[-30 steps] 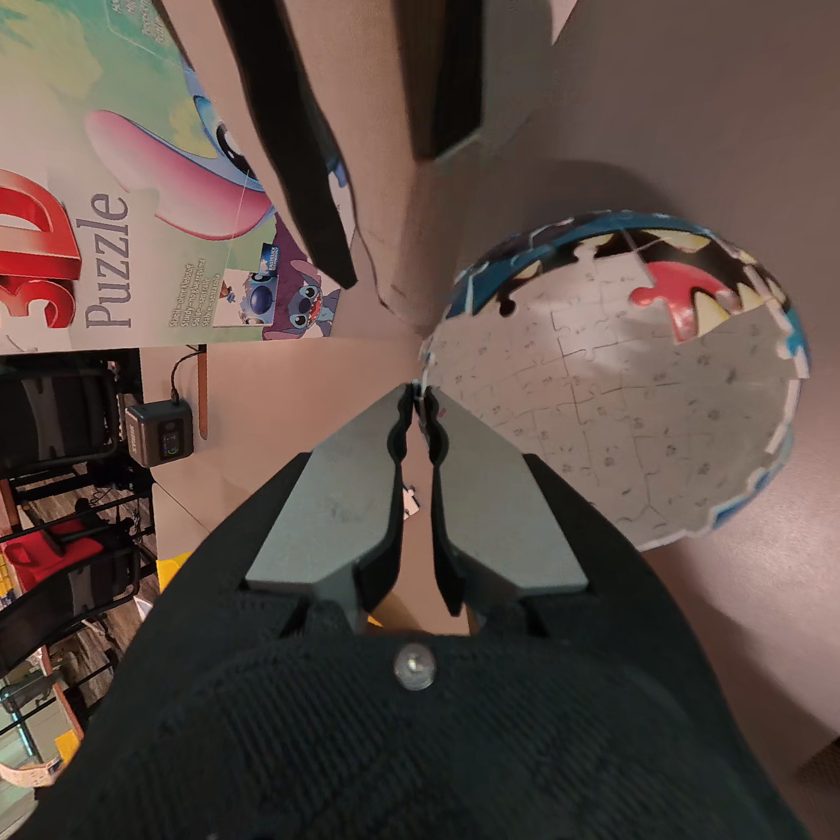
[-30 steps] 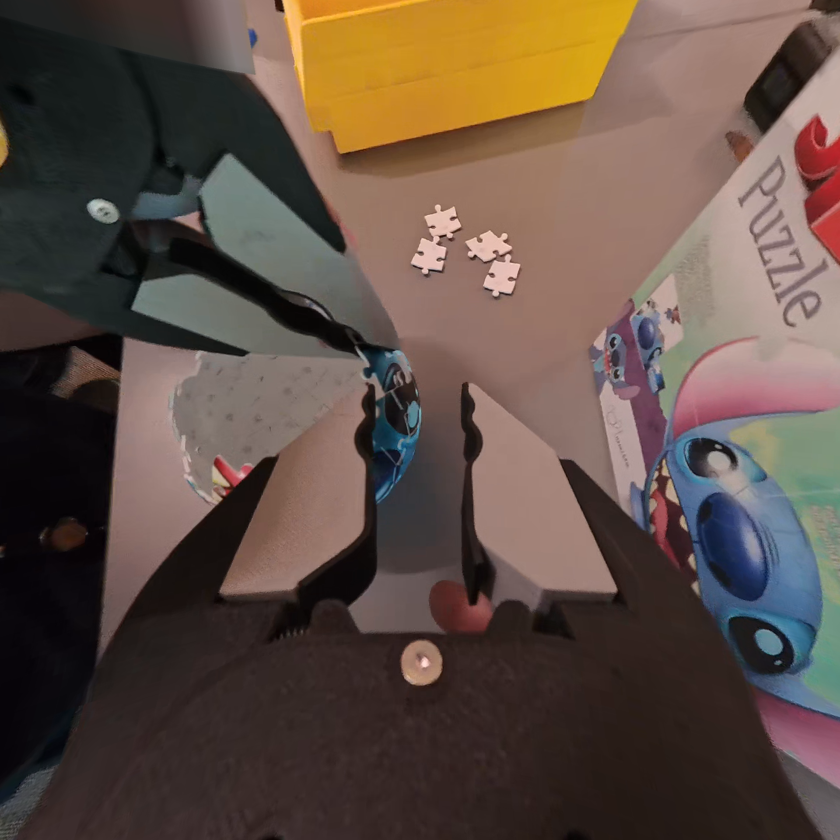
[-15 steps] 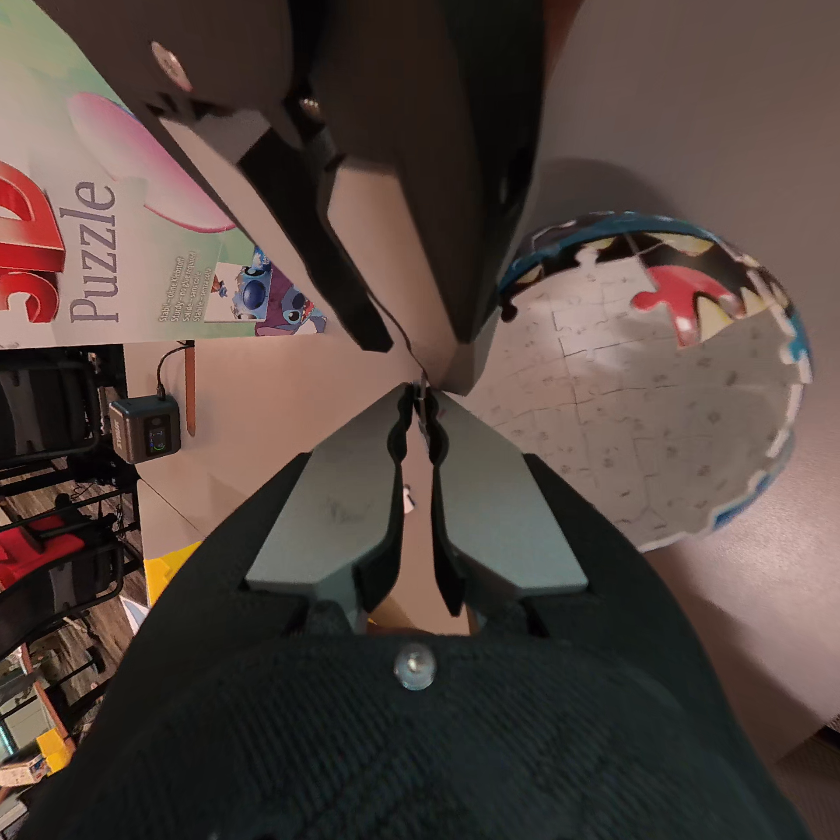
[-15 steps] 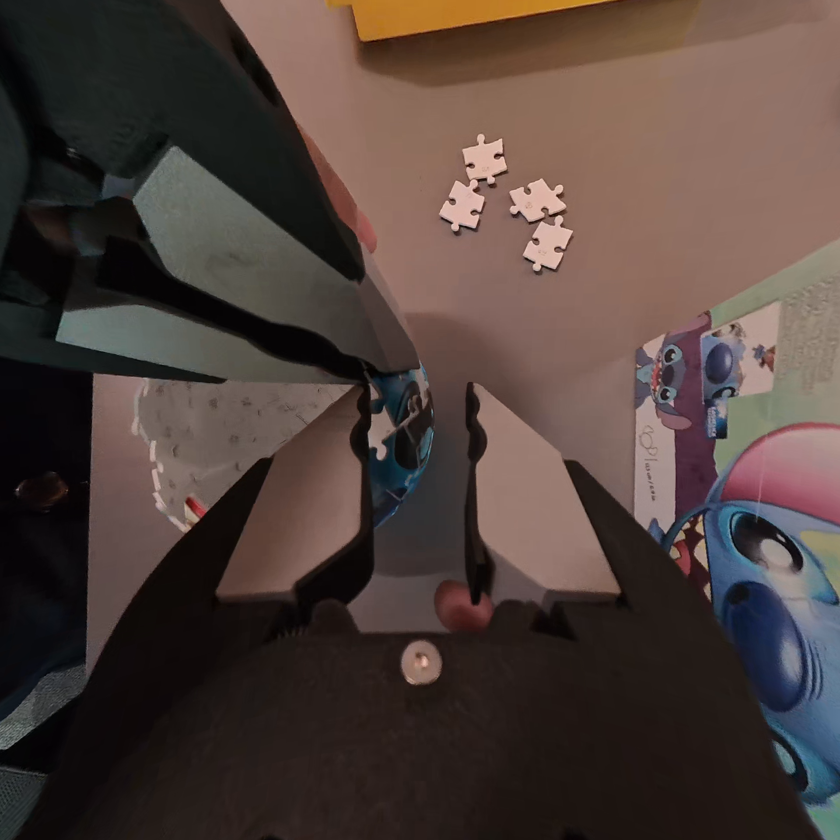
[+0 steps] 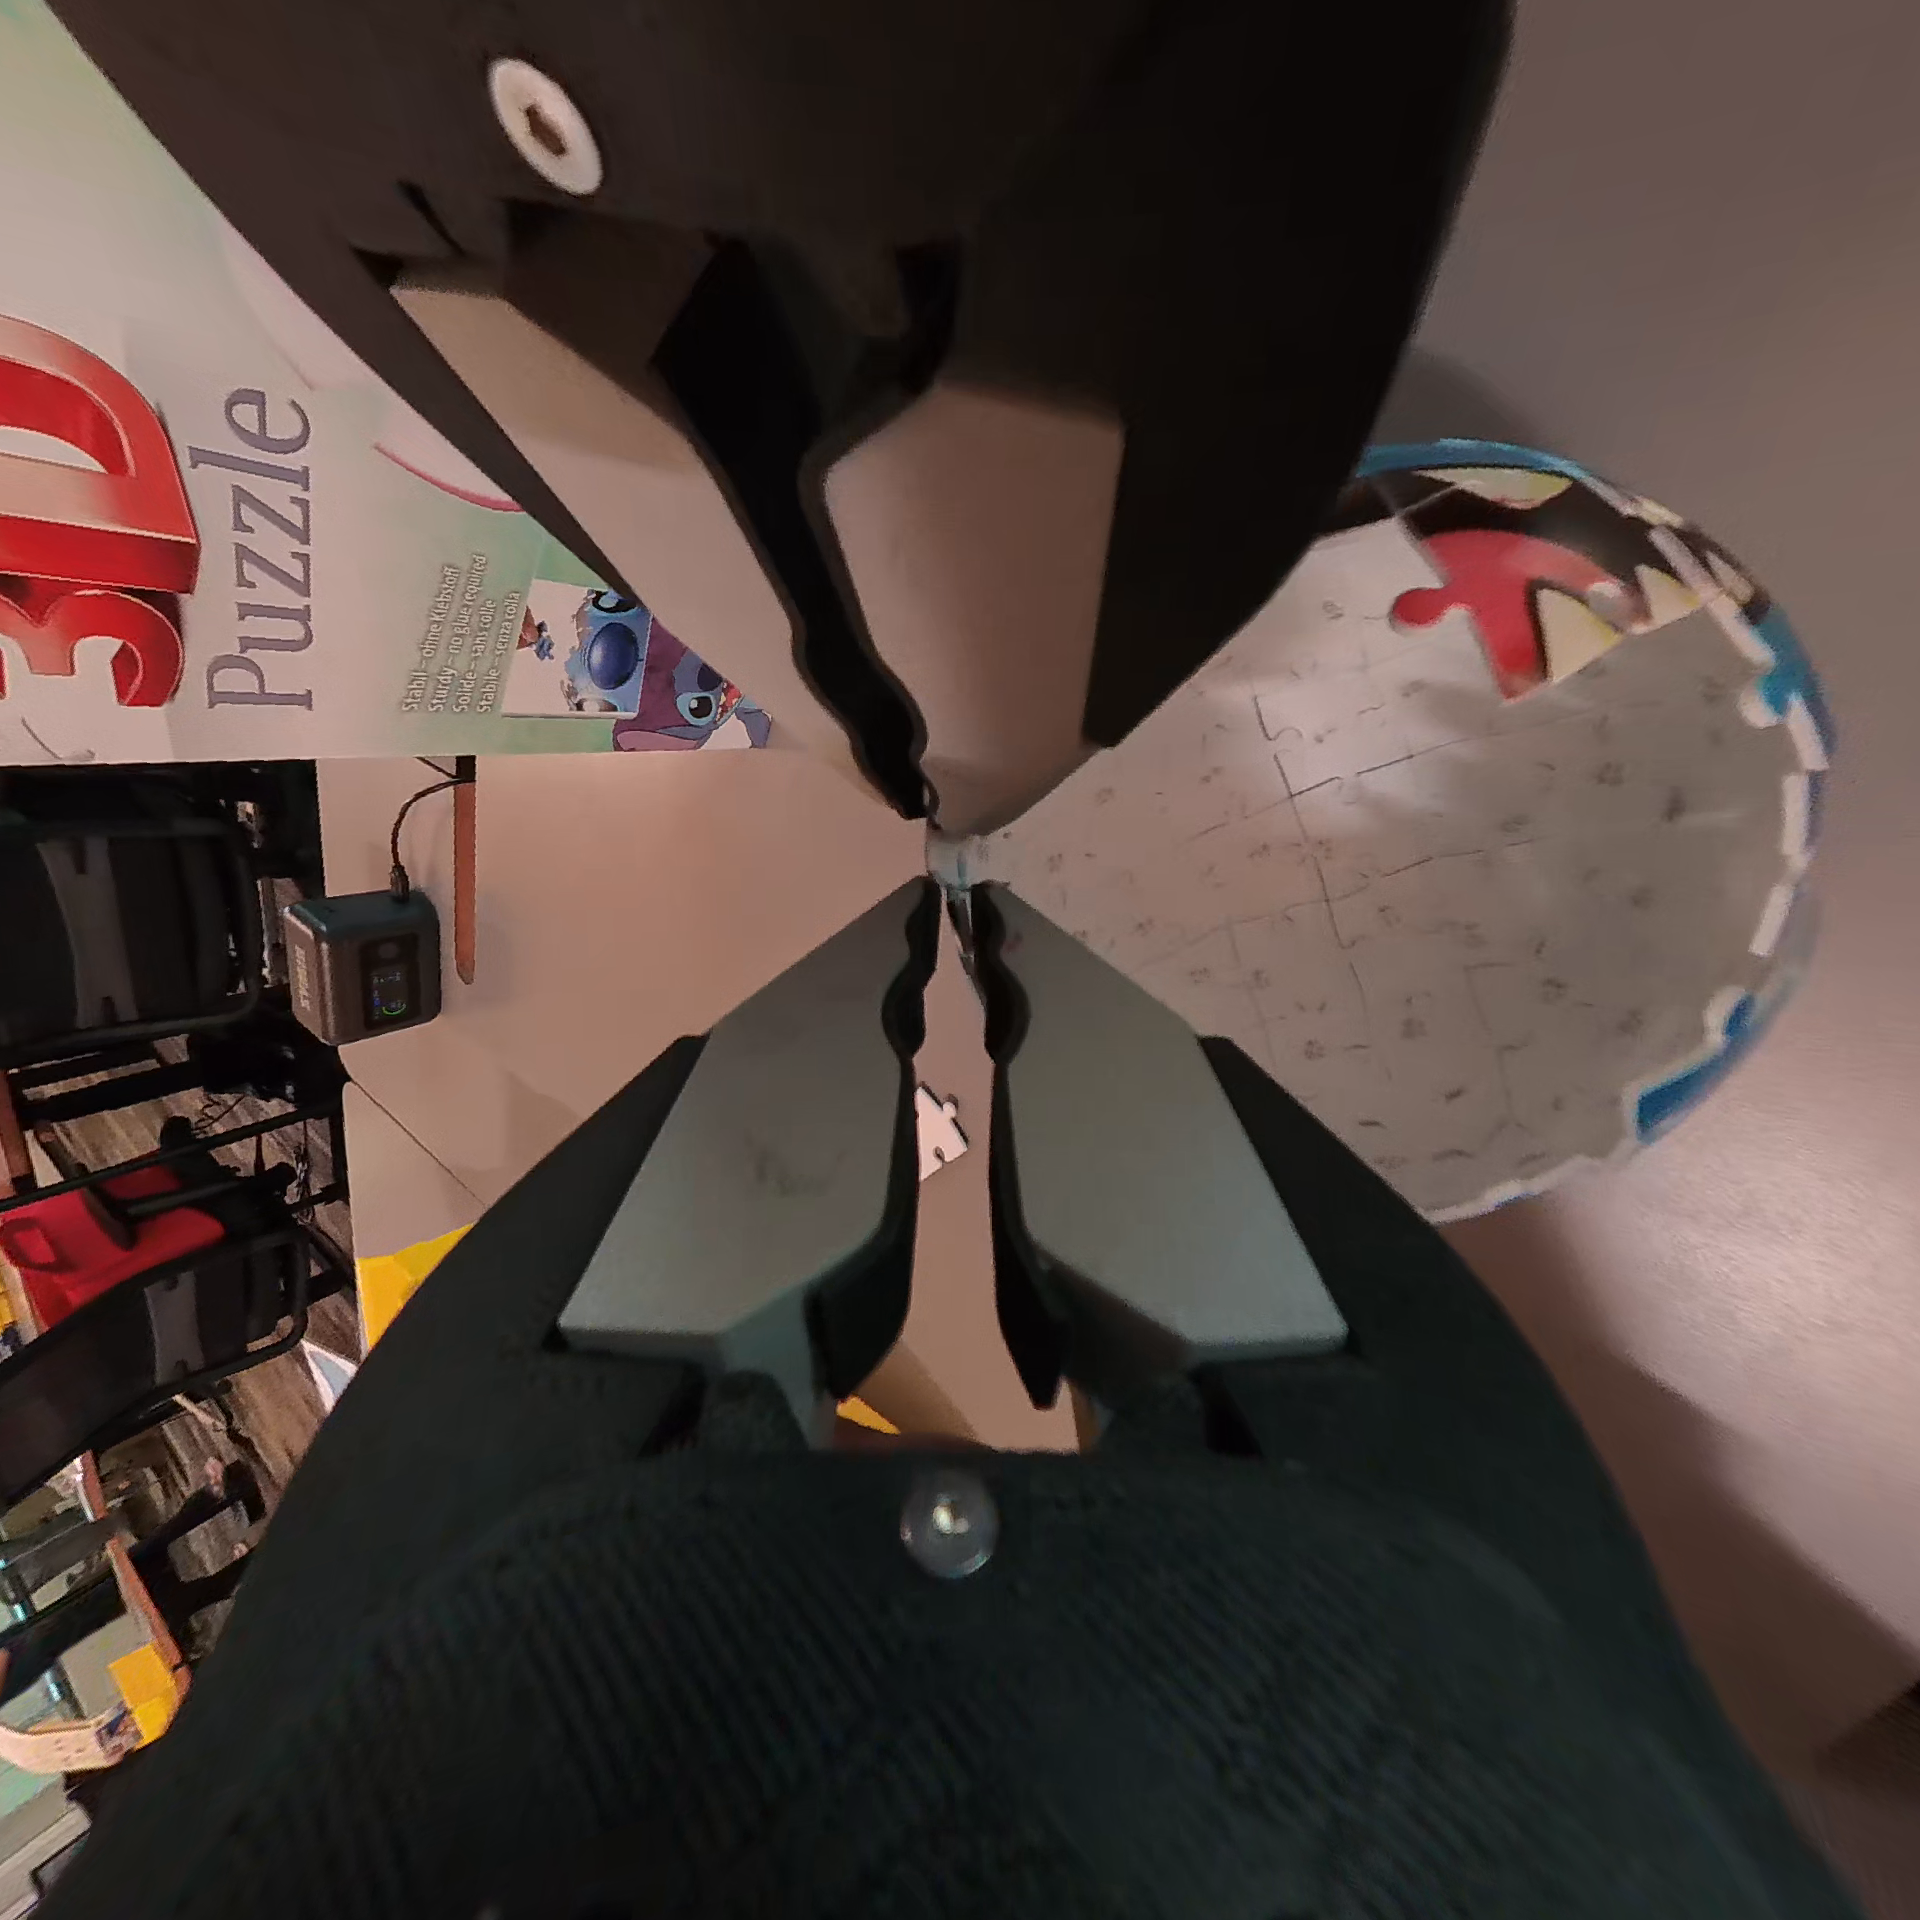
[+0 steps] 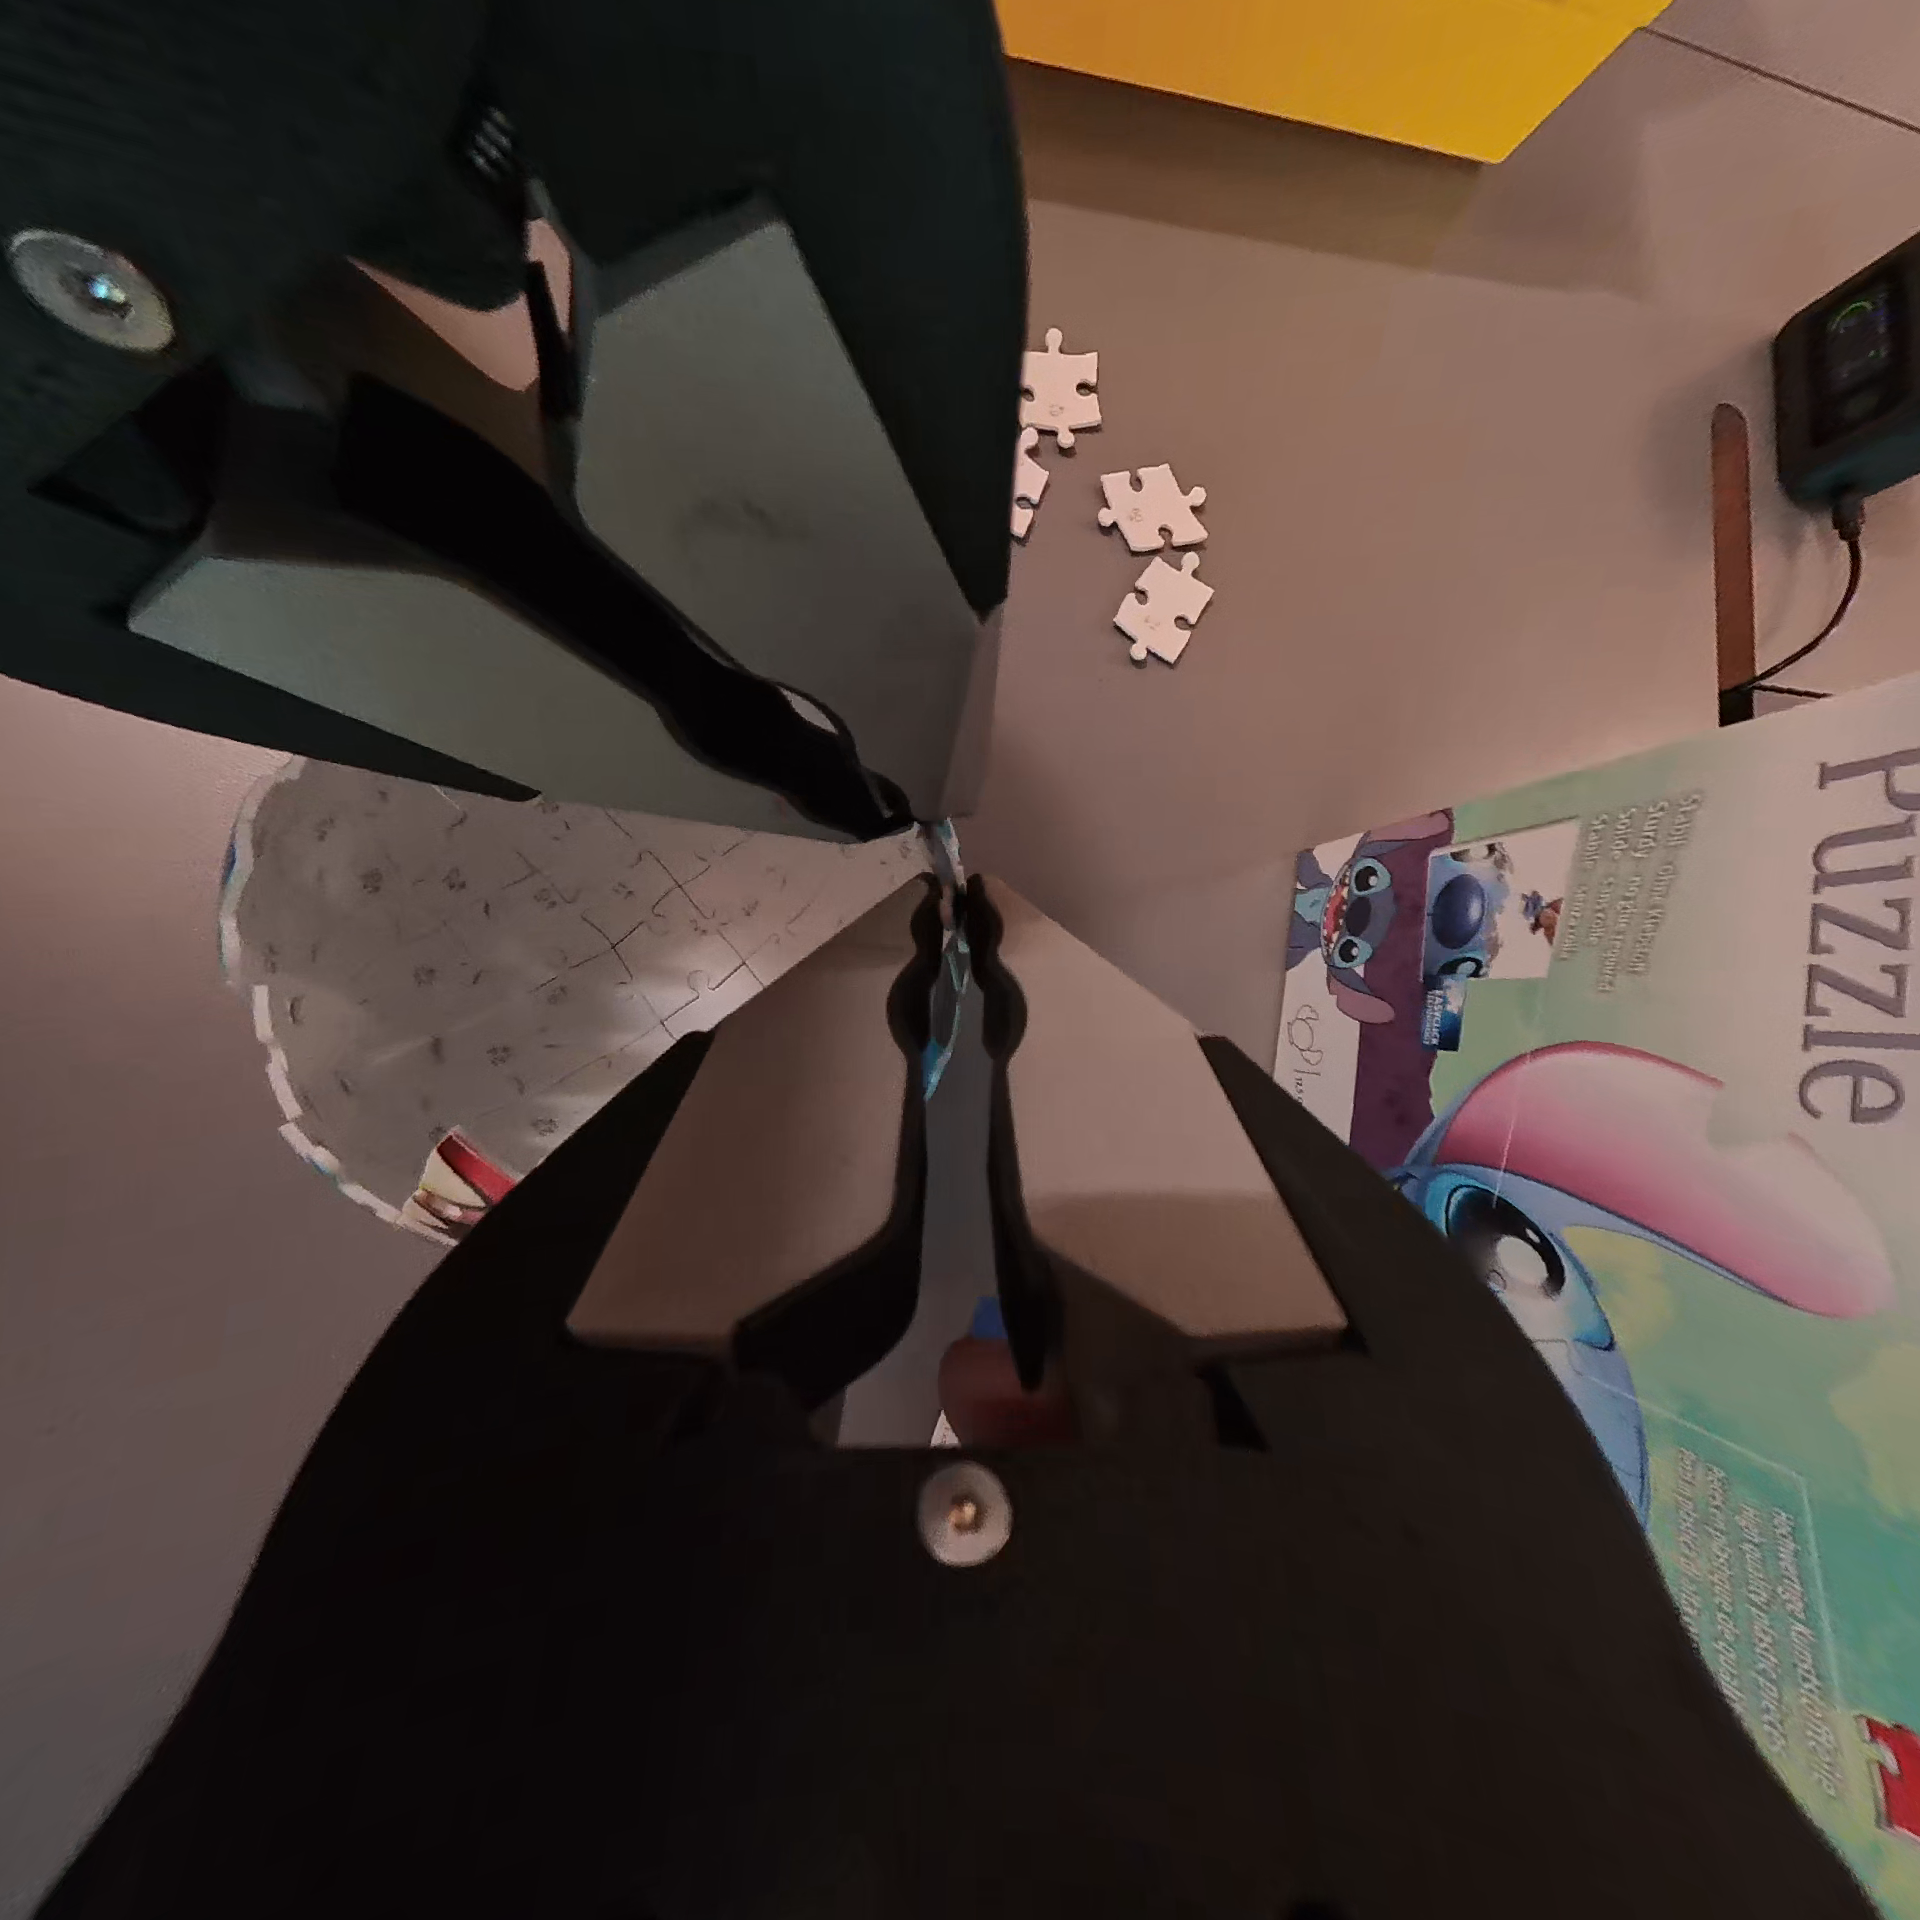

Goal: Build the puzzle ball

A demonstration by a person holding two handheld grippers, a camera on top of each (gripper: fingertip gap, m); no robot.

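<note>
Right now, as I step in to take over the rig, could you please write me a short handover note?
Left gripper: jaws shut on the rim of the half-built, blue-skinned puzzle ball shell, white inside facing its camera.
Right gripper: jaws shut on the same rim, right beside the left one.
Four loose white puzzle pieces lie on the grey table, between the yellow bin and the printed puzzle box.
Done: roughly half the ball. Left: the loose pieces and the open half.
</note>
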